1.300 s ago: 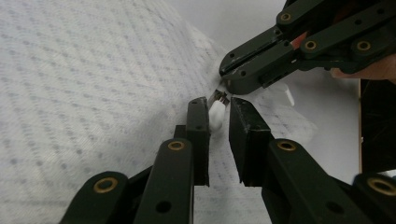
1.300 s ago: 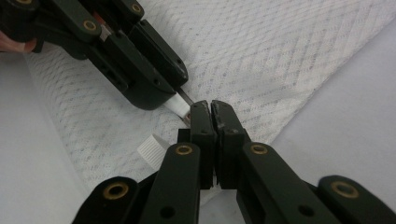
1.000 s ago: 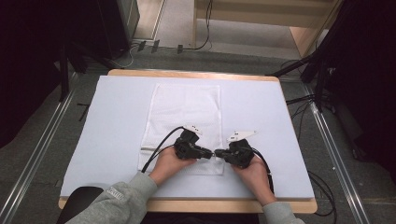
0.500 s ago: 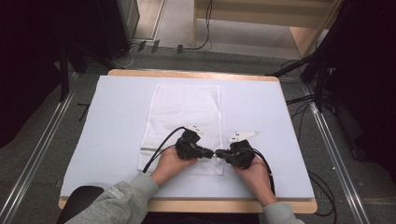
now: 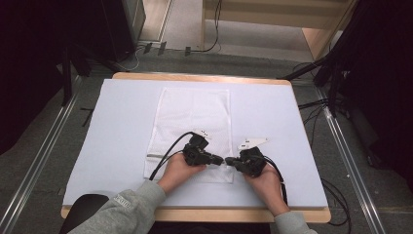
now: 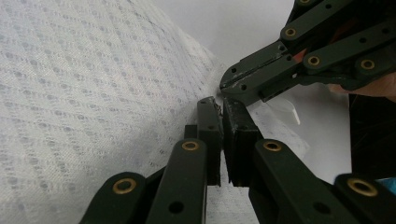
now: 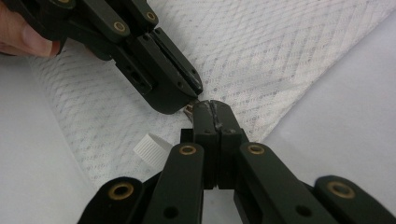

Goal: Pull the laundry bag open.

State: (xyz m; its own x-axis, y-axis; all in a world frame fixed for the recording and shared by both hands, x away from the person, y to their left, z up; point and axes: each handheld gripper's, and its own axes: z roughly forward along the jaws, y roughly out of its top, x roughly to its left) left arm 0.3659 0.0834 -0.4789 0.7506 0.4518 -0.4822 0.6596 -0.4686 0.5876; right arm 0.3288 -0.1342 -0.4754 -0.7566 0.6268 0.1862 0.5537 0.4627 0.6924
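White cloth [image 5: 192, 126]: lies flat at the middle of the pale blue table [image 5: 292, 126], long side running away from the person. Left gripper [image 5: 218, 159] and right gripper [image 5: 230, 161]: both clenched, tips meeting over the cloth's near right corner. White ribbed cap [image 7: 153, 149]: on the cloth beside the right gripper.

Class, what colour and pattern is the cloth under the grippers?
White cloth with a woven diamond pattern, clearest in the right gripper view.

No readable text, labels, brands, numbers or signs anywhere
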